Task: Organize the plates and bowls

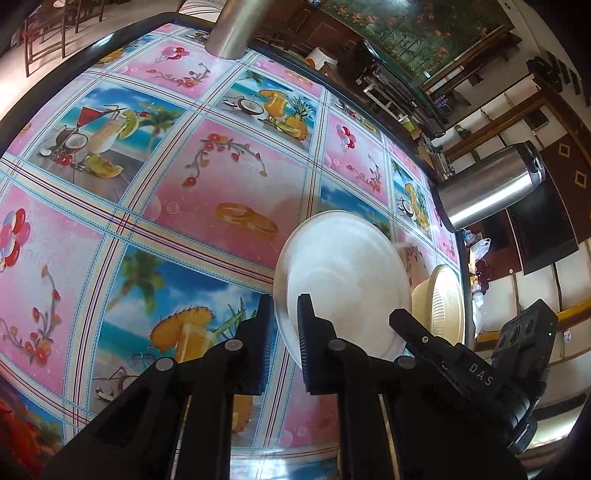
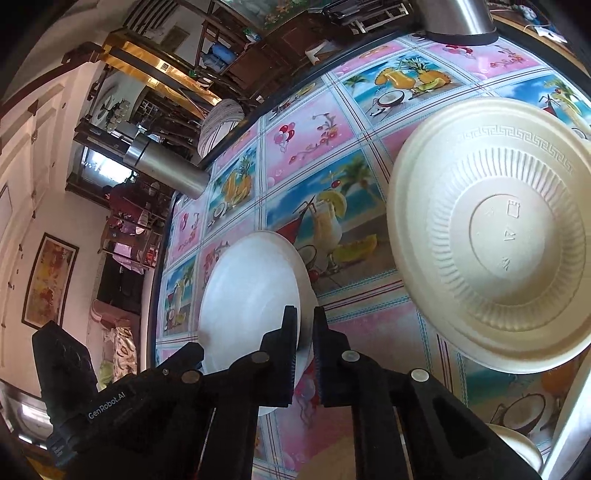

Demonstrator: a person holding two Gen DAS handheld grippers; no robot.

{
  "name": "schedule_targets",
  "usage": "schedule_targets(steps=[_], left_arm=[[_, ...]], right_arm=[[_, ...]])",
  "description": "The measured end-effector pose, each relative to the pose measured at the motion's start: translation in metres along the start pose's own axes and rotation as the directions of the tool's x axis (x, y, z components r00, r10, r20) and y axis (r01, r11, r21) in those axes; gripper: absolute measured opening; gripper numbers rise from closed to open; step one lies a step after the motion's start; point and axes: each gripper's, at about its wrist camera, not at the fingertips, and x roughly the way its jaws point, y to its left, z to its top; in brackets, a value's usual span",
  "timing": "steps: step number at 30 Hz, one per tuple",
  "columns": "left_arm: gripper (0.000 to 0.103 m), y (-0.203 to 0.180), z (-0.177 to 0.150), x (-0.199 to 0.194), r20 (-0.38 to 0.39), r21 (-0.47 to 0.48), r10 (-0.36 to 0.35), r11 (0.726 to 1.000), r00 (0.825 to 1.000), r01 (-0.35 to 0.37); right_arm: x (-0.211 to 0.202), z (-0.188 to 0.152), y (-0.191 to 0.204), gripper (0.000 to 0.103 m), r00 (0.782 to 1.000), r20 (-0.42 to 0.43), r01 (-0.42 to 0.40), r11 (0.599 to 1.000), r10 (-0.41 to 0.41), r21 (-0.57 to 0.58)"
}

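Tablecloth (image 1: 155, 206) — plate (image 1: 343, 273) between jaws

You see the table (image 1: 155, 206) covered by a glossy cloth printed in squares: pink ones with flowers, balloons and gold rings, blue ones with cocktails, coconuts and pineapples. A dark rim edges the table. At its far edge stands a steel cylinder (image 1: 232, 26); a second steel flask (image 1: 491, 184) with a dark lid stands at the right edge. Beyond the table, you find wooden chairs (image 1: 51, 29) on the far left, dark wooden shelving (image 2: 229, 48), and a framed picture (image 2: 50, 282) on the pale wall at left.
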Motion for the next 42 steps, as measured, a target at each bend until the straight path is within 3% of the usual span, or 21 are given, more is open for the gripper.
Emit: schedule_targets(steps=[11,24,28,33,42], left_arm=[[0.006,0.0,0.001,-0.004,0.017,0.007,-0.007,1.0,1.0,0.007],[0.005,0.012,-0.019,-0.064,0.107,-0.012,-0.017,1.0,0.994,0.019],[0.005,0.033,-0.033,-0.09,0.117,-0.043,-0.017,0.999,0.993,0.023],[0.005,0.055,-0.063,-0.135,0.163,-0.045,0.029,0.999,0.986,-0.022],[0.005,0.108,-0.12,-0.223,0.254,-0.06,0.094,0.995,0.963,-0.081]], right_arm=[[0.001,0.001,-0.001,0.008,1.0,0.004,0.014,1.0,-0.014,-0.01],[-0.023,-0.016,0.027,0.008,0.999,0.029,-0.041,0.997,0.043,-0.07],[-0.032,-0.038,0.045,0.008,0.996,0.021,-0.083,0.992,0.085,-0.097],[-0.043,-0.079,0.069,0.007,0.987,0.003,-0.158,0.979,0.159,-0.132],[-0.065,-0.166,0.133,0.007,0.973,-0.05,-0.23,0.937,0.225,-0.263]])
